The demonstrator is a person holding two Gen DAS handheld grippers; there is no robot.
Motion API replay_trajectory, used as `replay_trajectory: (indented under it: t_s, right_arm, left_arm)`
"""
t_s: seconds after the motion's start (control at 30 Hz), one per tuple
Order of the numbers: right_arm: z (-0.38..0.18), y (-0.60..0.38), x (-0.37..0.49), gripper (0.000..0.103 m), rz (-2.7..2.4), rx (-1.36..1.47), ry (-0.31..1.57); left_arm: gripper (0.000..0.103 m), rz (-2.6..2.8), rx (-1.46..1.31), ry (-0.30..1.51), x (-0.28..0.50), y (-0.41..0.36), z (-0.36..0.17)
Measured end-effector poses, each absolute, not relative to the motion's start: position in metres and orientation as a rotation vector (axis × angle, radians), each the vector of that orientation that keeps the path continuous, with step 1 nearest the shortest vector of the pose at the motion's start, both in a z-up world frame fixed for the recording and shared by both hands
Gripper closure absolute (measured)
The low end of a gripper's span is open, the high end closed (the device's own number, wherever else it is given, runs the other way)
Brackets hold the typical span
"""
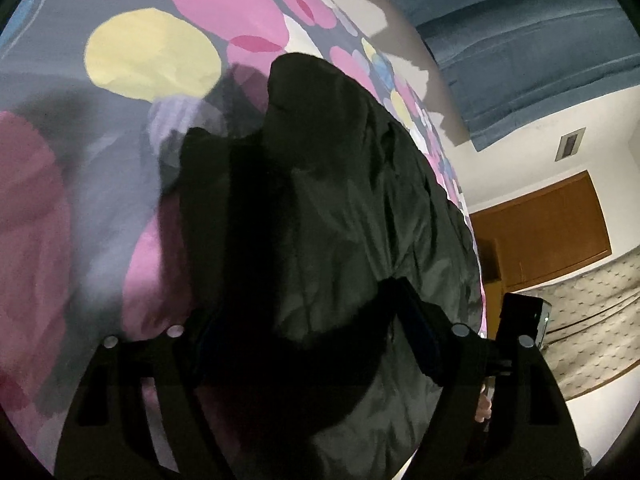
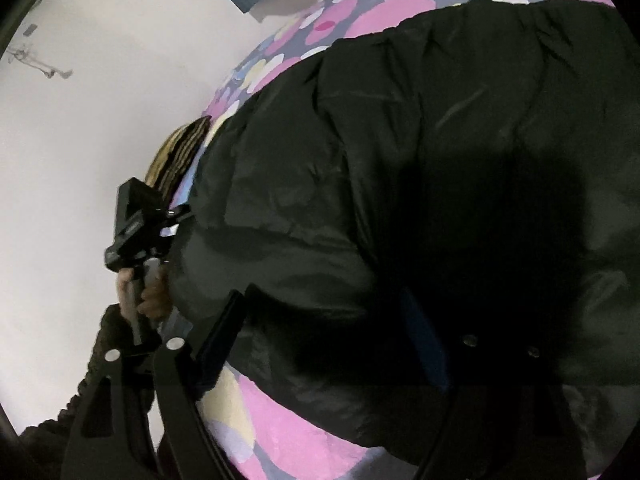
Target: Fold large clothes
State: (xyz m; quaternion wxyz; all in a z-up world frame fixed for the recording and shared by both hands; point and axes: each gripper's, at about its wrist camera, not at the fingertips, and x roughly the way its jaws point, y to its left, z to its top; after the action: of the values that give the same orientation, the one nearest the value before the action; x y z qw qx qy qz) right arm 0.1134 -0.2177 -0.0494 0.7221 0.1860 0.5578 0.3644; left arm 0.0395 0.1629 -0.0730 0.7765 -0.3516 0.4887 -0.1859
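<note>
The surface was a bed cover [image 1: 152,52] printed with pink, yellow and lilac discs on grey, under a white wall with a blue curtain [image 1: 520,40].

The left gripper [image 1: 308,344] stood with its jaws spread wide and a thick fold of the black padded jacket [image 1: 360,200] between them; whether the pads pressed the cloth could not be told, for shadow hid them. The right gripper [image 2: 332,340] also stood wide, the jacket [image 2: 400,140] bulging between its fingers, contact likewise unclear.

The left wrist view alone showed a brown wooden door [image 1: 540,228], a patterned mattress edge [image 1: 592,312] and the far end of the jacket lying on the cover. The right wrist view alone showed the person's hand [image 2: 148,292] on the other gripper's handle, at the jacket's left edge.

Bare cover lay open left of the jacket in the left wrist view and below it in the right wrist view.
</note>
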Motion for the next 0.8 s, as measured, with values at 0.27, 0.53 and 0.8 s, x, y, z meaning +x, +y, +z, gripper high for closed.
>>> replay_trajectory:
  t_s: [0.27, 0.53, 0.8]
  right_arm:
    - [-0.050, -0.220, 0.103, 0.018, 0.820, 0.394, 1.215]
    - [-0.049, -0.222, 0.095, 0.015, 0.833, 0.380, 1.208]
    - [-0.050, -0.231, 0.089, 0.015, 0.865, 0.407, 1.197]
  left_arm:
    - [0.073, -0.473, -0.868, 1.066, 0.049, 0.157, -0.068]
    - [0.081, -0.505, -0.710, 0.997, 0.049, 0.124, 0.008]
    - [0.082, -0.466, -0.483, 1.038, 0.068, 0.049, 0.075]
